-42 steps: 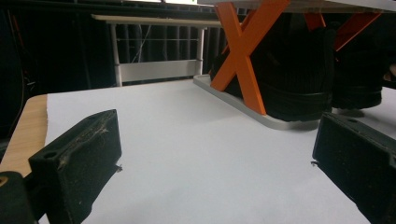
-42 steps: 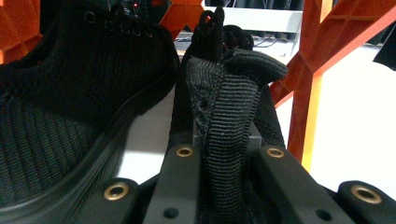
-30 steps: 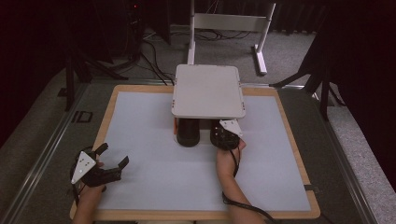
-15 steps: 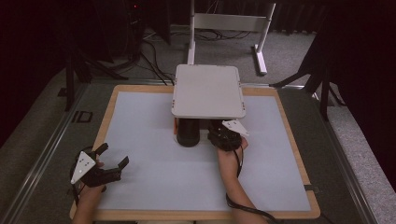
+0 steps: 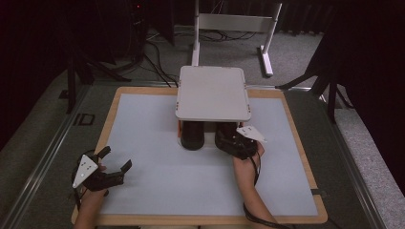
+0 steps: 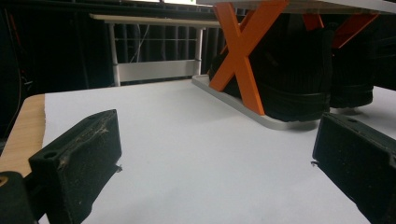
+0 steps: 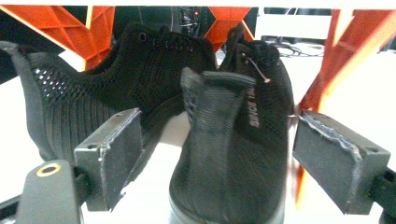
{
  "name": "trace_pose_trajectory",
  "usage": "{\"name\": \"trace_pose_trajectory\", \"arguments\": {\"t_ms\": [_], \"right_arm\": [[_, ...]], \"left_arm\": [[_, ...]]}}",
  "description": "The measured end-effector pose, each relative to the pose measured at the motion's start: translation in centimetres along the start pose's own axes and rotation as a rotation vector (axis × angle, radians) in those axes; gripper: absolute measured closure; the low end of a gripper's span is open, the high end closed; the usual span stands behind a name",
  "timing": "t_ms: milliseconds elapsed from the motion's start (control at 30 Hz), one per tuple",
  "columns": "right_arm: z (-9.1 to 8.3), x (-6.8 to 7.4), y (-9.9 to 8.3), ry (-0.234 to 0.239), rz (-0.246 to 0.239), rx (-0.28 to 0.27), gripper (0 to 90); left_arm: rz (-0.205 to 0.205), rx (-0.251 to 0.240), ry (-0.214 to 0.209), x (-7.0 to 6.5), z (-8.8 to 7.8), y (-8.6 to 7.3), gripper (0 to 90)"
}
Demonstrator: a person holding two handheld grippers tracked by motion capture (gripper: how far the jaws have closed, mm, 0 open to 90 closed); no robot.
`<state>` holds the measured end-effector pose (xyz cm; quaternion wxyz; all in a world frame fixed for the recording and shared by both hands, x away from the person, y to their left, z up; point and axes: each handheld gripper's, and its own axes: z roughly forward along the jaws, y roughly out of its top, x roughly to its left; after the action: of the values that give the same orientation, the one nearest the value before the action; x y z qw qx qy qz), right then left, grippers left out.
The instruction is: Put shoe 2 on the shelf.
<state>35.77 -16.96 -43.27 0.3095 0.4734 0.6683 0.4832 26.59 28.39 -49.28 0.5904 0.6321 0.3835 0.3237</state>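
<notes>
Two black mesh shoes [image 7: 233, 140] stand side by side under the white-topped rack [image 5: 212, 93], between its orange X-shaped legs [image 6: 243, 51]. The right gripper [image 5: 235, 142] sits at the rack's near edge, its jaws just spread wide — the nearer shoe's heel lies between them, untouched. The left gripper [image 5: 114, 167] rests well left of the rack, jaws wide and empty.

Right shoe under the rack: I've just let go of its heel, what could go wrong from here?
1. The right gripper has just been opening; its pads flank the right shoe heel without pressing, so pulling back crookedly could snag the heel tab.
2. The left shoe sits close beside it, so a nudge might shift both.
3. The orange rack leg stands close by the right pad; swinging sideways could knock the rack.
</notes>
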Motion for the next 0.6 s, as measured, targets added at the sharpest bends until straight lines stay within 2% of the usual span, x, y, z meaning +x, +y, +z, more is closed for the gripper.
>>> {"name": "trace_pose_trajectory", "arguments": {"t_ms": [167,600], "right_arm": [[-1.5,-0.7,-0.1,-0.007,-0.026,-0.014,15.6],[-4.5,-3.4,-1.8,-0.033,-0.036,-0.028,15.2]], "left_arm": [[0.000,0.000,0.001,0.0,0.0,0.0,1.7],[-0.003,0.000,0.001,0.0,0.0,0.0,1.7]]}}
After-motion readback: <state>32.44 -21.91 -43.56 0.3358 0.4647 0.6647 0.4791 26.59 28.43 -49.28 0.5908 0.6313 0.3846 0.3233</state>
